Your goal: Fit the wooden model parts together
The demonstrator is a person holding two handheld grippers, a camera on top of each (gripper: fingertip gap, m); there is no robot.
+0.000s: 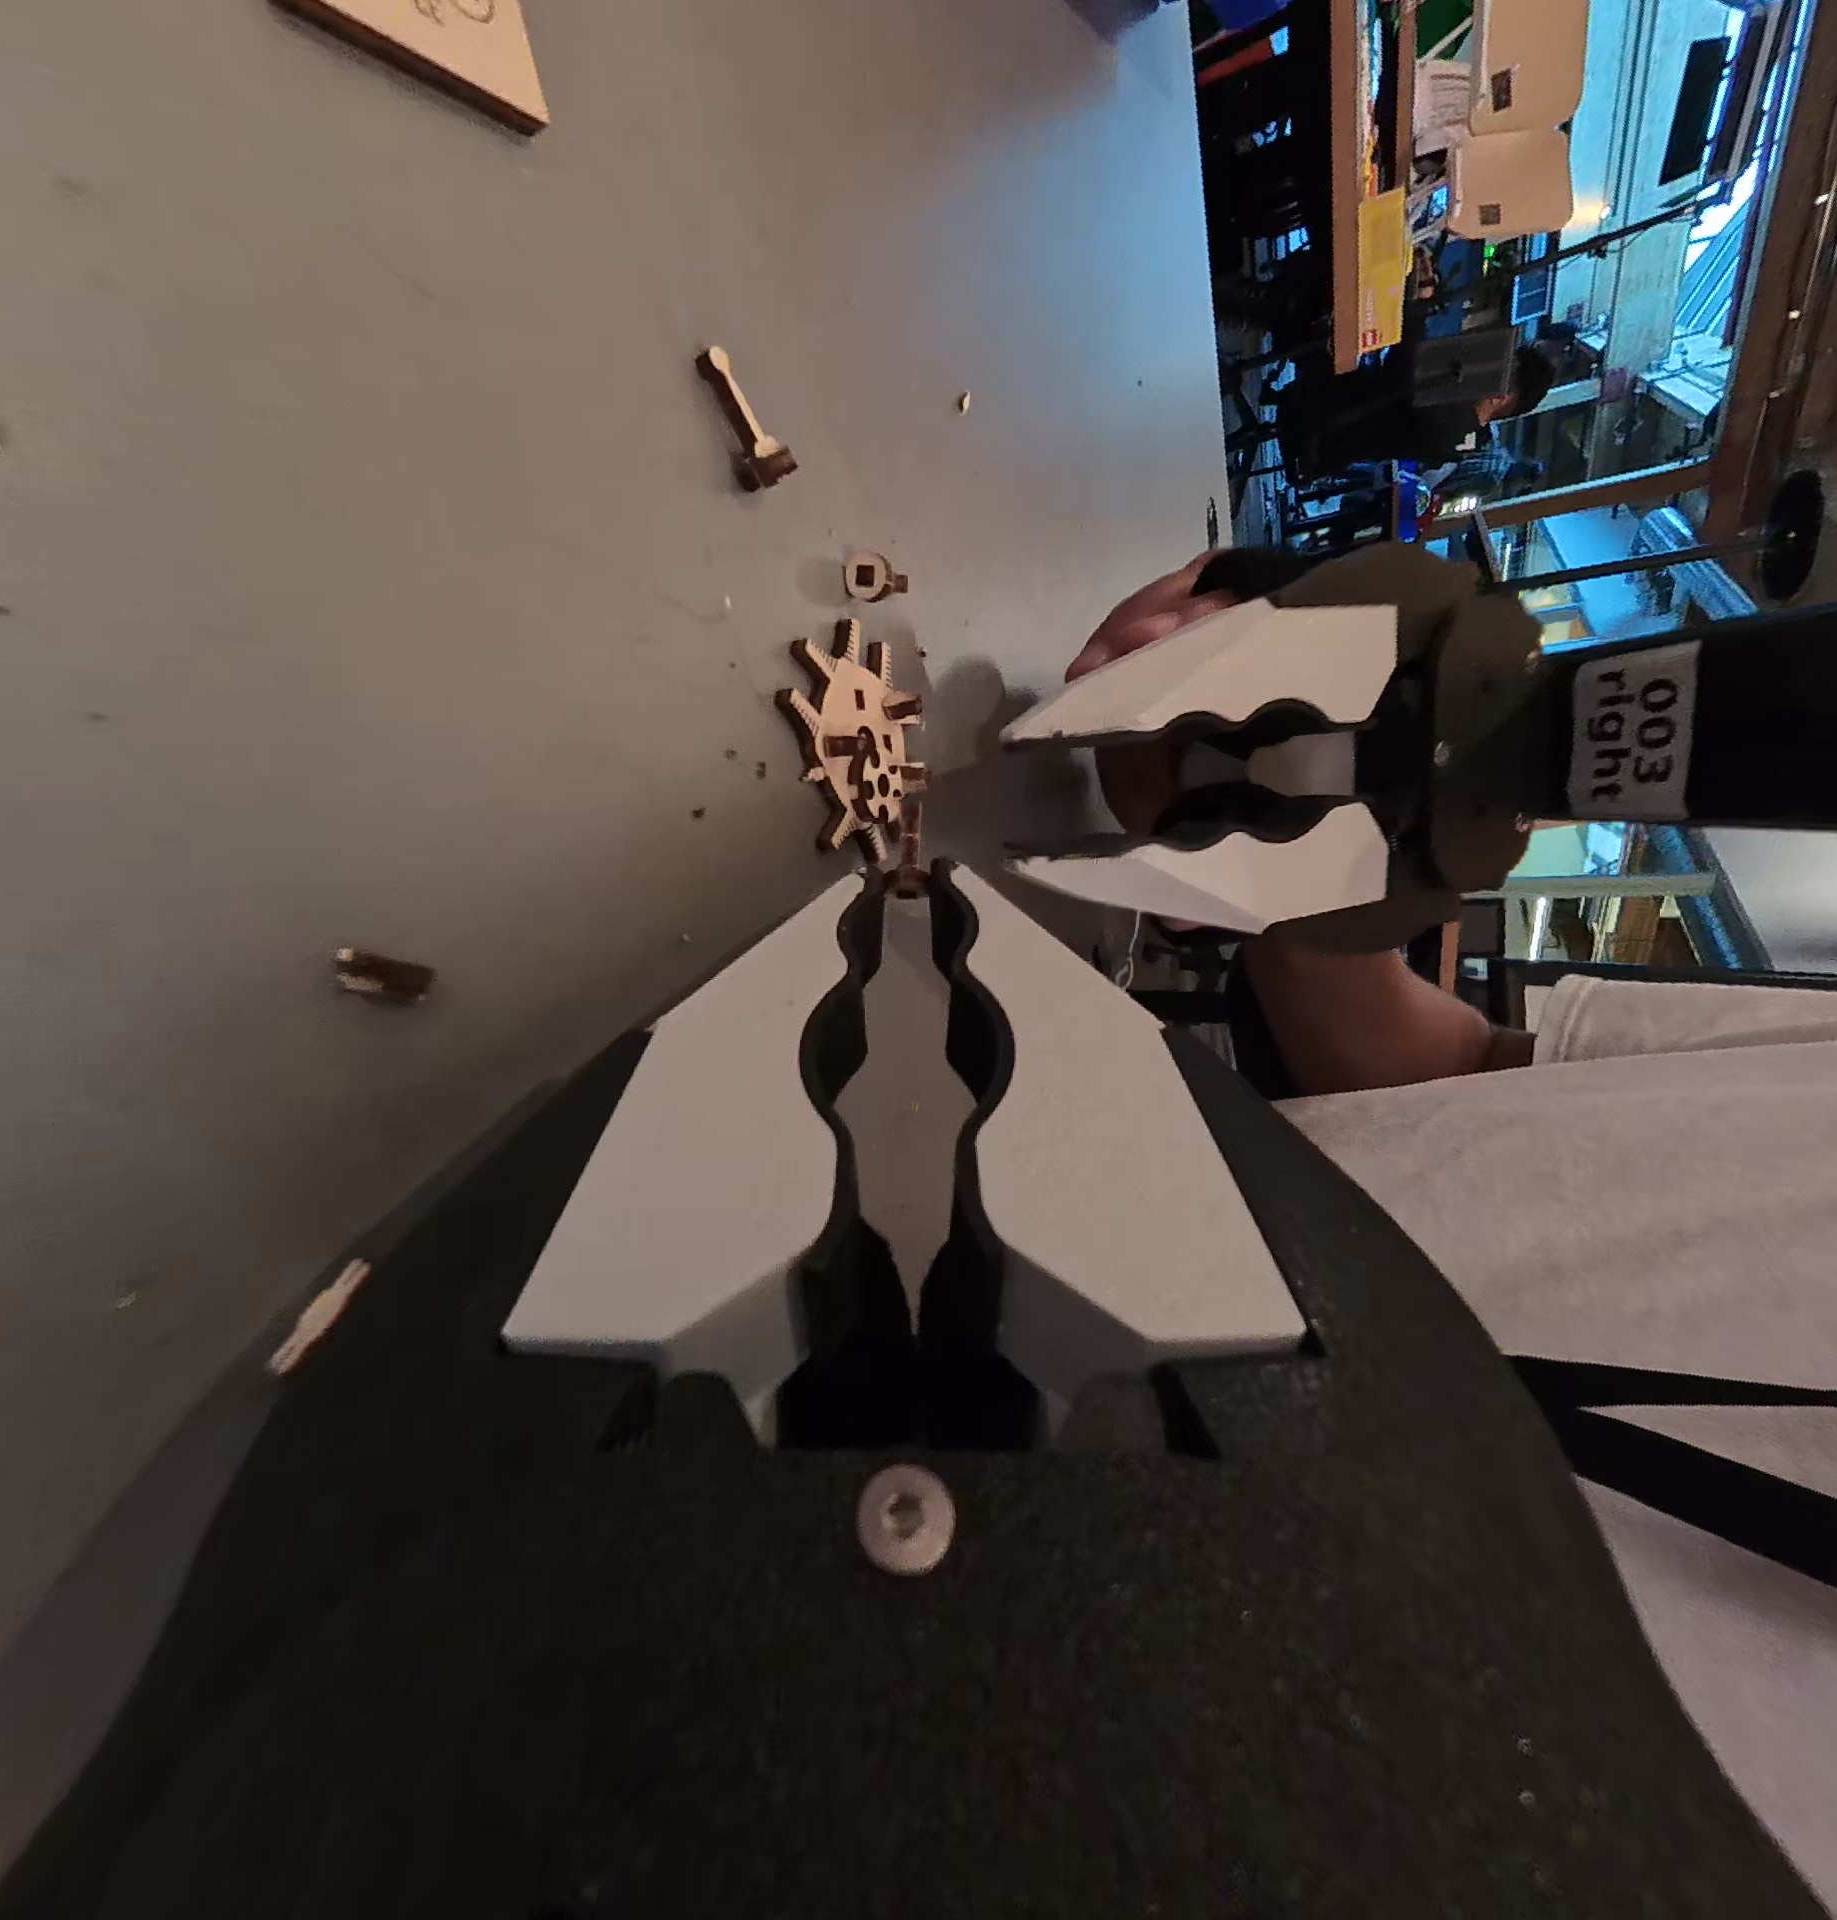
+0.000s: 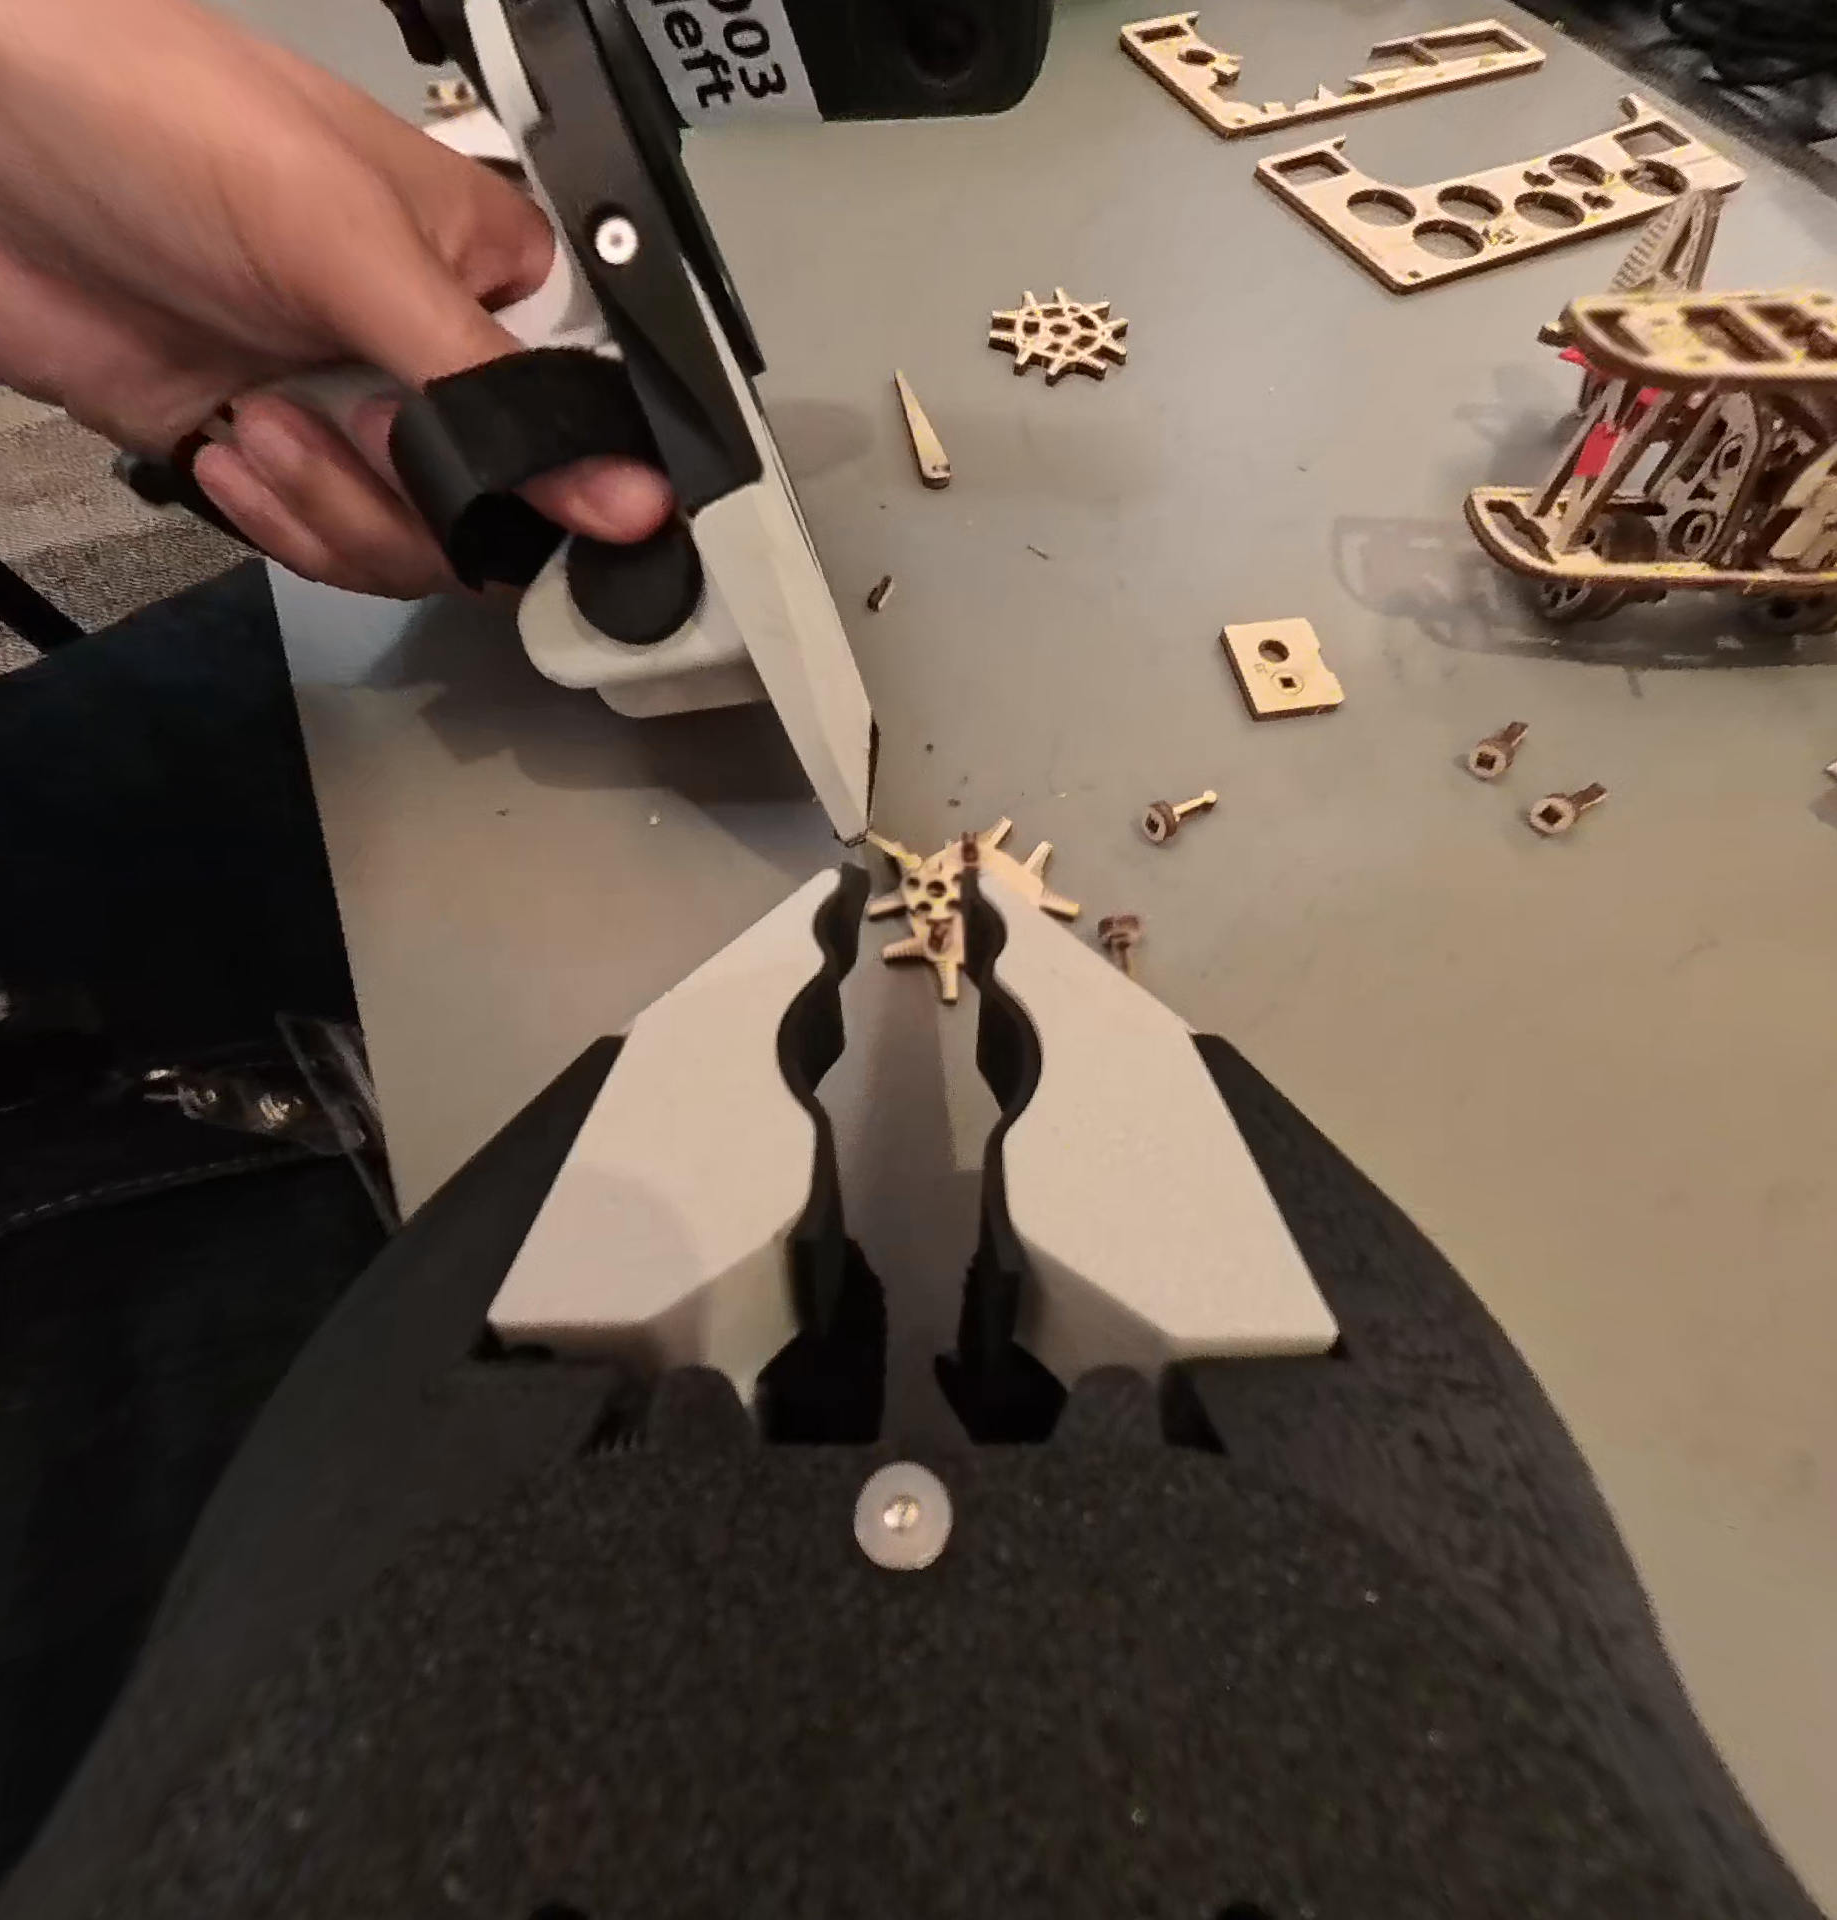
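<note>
My left claw (image 1: 906, 881) pinches a tiny dark wooden peg (image 1: 906, 879) at the rim of the spiked wheel (image 1: 860, 740), which lies flat near the counter's (image 1: 374, 623) near edge. My right claw (image 2: 919, 883) hangs spread over the wheel. I judge the thin, laser-cut plywood spikes could snap, or the peg slip sideways on the smooth grey surface. Farther off stands a latticed wooden model (image 2: 1703, 468).

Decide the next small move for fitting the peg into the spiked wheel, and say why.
Probably nudge the left gripper forward to press its small dark peg into the rim of the spiked wheel: the peg is pinched right at the wheel's edge, and the right gripper is open alongside.
</note>
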